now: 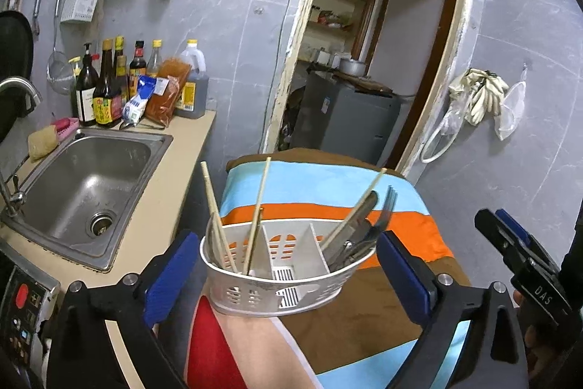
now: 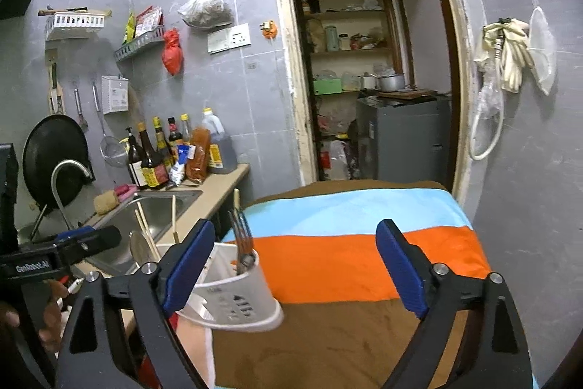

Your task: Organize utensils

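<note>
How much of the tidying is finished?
Mostly done, it seems: chopsticks stand in the white holder's left section, fork and other metal cutlery in its right. Both tools, left and right, are open and empty. I see no loose utensils on the striped cloth.

Both claws: black frames, blue finger pads [image 1: 167, 279], silver screws; right claw [image 1: 517, 256] marked "DAS".

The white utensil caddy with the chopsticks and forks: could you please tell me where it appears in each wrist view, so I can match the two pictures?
Left wrist view: the white utensil caddy sits lower centre, between the open fingers of the left gripper.
Right wrist view: the caddy is lower left, partly behind the right gripper's left finger.
Shared landmark: the striped cloth under it.
</note>
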`<state>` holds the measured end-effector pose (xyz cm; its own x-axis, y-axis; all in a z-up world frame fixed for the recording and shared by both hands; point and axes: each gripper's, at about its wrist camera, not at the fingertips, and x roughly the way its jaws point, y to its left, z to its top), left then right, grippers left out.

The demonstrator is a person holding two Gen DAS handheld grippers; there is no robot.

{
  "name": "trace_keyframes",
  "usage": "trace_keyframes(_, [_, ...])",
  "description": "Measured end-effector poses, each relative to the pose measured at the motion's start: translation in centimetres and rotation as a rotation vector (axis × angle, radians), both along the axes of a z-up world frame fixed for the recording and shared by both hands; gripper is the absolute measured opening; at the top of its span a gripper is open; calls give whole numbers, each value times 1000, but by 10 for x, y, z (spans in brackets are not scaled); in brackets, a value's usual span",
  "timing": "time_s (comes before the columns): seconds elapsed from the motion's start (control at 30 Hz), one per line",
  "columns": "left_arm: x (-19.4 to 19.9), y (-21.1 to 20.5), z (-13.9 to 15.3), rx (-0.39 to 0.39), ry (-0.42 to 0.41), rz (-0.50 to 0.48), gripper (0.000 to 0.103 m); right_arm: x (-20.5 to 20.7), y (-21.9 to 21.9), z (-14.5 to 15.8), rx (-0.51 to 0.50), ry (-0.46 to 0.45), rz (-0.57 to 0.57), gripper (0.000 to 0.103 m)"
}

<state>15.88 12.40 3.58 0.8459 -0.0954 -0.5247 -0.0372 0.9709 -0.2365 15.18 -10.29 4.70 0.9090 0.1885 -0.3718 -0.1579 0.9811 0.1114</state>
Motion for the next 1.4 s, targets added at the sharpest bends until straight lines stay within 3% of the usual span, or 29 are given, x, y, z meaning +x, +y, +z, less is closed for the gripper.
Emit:
trace_keyframes(0.27, [-24,-13,1,-29,-49,2,102,-22,-22,4,-20,3,-42,101])
trace_keyframes(0.97, [-103,-91,-5,77,-86,1,102,-121,-94,10,-81,0,-131,101])
trace_keyframes(1.4, [-138,-104,-8,102,-111,0,102,-157,-113,16,-92,-7,-117,101])
